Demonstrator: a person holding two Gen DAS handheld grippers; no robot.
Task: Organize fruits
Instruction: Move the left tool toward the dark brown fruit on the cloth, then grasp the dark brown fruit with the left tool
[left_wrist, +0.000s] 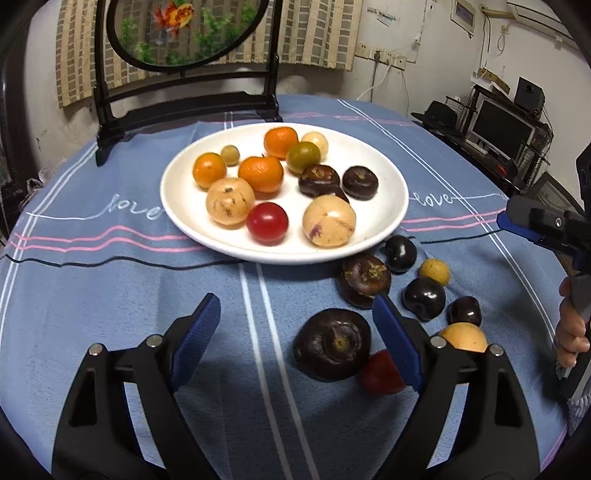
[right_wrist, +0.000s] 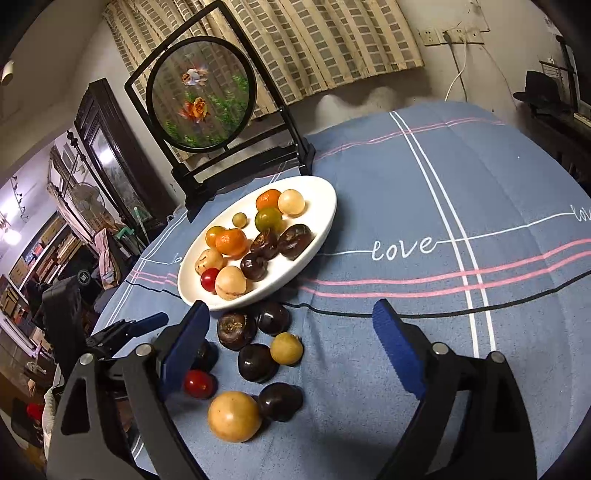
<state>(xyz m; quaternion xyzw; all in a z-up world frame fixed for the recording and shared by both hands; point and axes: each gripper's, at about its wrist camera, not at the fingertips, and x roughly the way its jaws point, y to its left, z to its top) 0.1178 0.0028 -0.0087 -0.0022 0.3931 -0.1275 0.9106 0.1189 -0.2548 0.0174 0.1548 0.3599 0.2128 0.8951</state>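
Observation:
A white plate (left_wrist: 391, 206) holds several fruits: oranges, pale yellow ones, a red tomato (left_wrist: 267, 223), a green one and dark brown ones. More fruit lies loose on the blue cloth in front of the plate: a large dark one (left_wrist: 332, 344), a red tomato (left_wrist: 380, 373), several dark ones and yellow ones. My left gripper (left_wrist: 297, 325) is open and empty, low over the cloth, the large dark fruit between its fingers. My right gripper (right_wrist: 291, 332) is open and empty above the loose fruit (right_wrist: 233, 416); the plate (right_wrist: 325, 206) lies beyond it.
A black-framed round goldfish screen (left_wrist: 184, 33) stands behind the plate, also in the right wrist view (right_wrist: 201, 96). The table carries a blue striped "love" cloth (right_wrist: 443, 206). A desk with a monitor (left_wrist: 502, 125) stands to the right.

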